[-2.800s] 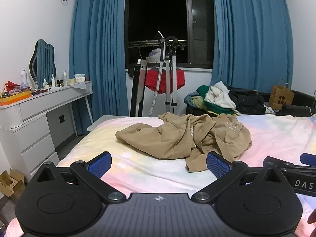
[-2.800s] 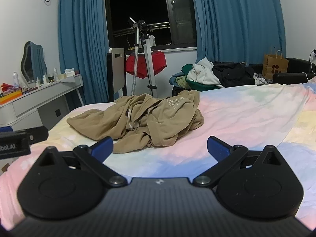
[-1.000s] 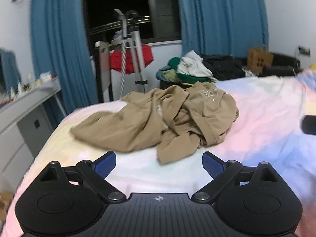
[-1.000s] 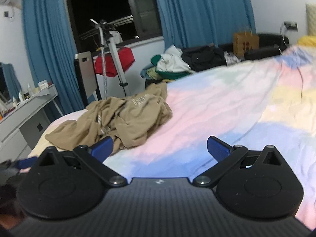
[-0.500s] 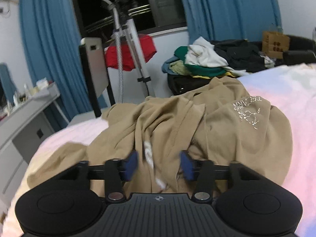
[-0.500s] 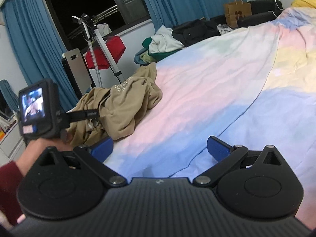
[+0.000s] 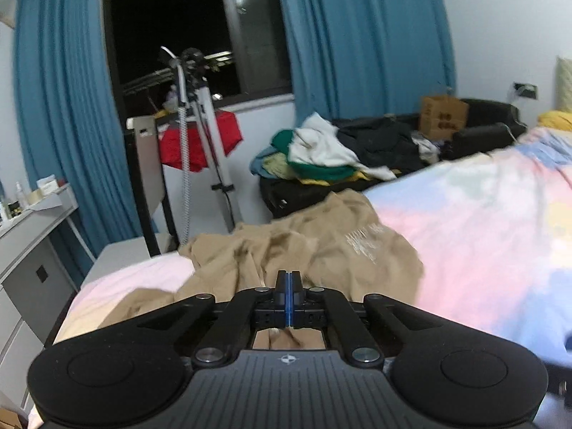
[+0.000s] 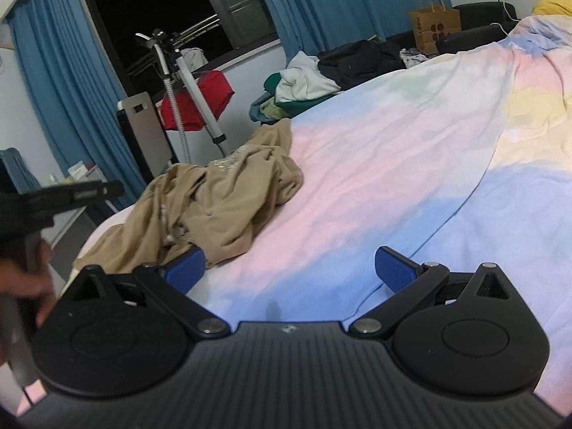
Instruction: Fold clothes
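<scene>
A crumpled tan garment (image 7: 321, 246) with pale lettering lies on the pastel bedsheet (image 7: 482, 236). My left gripper (image 7: 287, 287) is shut on a fold of the tan garment at its near side; tan cloth shows under the fingers. In the right wrist view the same garment (image 8: 228, 186) lies bunched at the left of the bed. My right gripper (image 8: 289, 268) is open and empty, low over bare sheet (image 8: 393, 164) to the right of the garment. The left tool and the hand holding it show at that view's left edge.
A pile of other clothes (image 7: 321, 157) sits on a dark sofa beyond the bed. A garment steamer stand (image 7: 200, 143) with a red cloth stands by the window. A white dresser (image 7: 28, 250) is at the left. A paper bag (image 8: 434, 25) is at the back right.
My left gripper has closed fully, from half open to shut on the tan garment. The right gripper has shifted slightly nearer the garment and stays open.
</scene>
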